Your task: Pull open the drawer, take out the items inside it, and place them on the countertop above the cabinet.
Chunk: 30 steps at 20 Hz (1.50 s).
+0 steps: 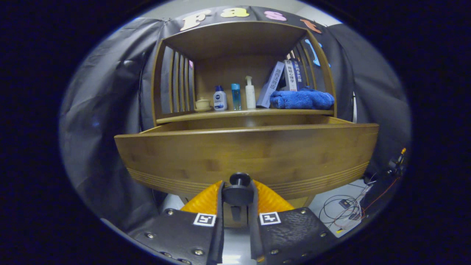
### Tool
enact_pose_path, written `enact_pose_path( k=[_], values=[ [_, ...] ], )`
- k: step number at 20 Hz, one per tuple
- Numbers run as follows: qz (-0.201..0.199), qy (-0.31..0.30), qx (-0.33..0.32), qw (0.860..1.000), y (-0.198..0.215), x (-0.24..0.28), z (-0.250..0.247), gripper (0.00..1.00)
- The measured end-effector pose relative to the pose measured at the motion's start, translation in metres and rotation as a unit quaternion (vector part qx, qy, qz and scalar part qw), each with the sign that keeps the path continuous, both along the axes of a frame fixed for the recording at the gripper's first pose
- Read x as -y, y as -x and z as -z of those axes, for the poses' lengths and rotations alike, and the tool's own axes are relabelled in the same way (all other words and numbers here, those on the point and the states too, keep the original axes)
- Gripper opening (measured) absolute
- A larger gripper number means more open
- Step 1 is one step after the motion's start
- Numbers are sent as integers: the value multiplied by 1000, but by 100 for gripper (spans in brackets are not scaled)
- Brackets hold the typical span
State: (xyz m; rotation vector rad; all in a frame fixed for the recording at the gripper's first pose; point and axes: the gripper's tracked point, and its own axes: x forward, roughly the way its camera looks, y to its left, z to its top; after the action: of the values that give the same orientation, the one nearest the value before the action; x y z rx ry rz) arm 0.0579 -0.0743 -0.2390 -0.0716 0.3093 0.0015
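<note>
A wooden drawer [246,154] stands pulled out from the cabinet, its wide front panel facing me. A round black knob [239,189] sticks out of the lower middle of that panel. My gripper [238,195] is shut on the knob, one finger pressing on each side of it. The drawer's inside is hidden behind the front panel, so I cannot see what lies in it. Just above the drawer runs the wooden countertop [206,116], inside an open shelf box.
On the countertop stand a small lidded cup [202,104], a white bottle with a blue cap [220,98], a blue bottle [236,96], a white pump bottle [250,92], leaning books [283,81] and a folded blue towel [301,99]. Cables [347,208] lie on the floor at right.
</note>
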Motion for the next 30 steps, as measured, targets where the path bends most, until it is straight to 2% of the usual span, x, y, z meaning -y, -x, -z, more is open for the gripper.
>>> enact_pose_path(
  k=[3,5,9,12,16,18,23,25,28,30],
  values=[
    [-6,-1,1,1000,17,-2,-1,29],
    [-12,25,0,1000,18,1,1,29],
    [-9,18,9,1000,17,0,-2,29],
    [-10,21,5,1000,20,-4,-2,45],
    [-24,24,12,999,27,-19,-24,82],
    [-6,26,12,1000,32,-13,-30,100],
    [5,34,11,999,30,-12,-58,99],
    [18,35,27,999,19,-3,-82,99],
    [15,19,10,1000,-1,-11,-102,98],
    [25,30,2,999,-18,-8,-115,98]
  ],
)
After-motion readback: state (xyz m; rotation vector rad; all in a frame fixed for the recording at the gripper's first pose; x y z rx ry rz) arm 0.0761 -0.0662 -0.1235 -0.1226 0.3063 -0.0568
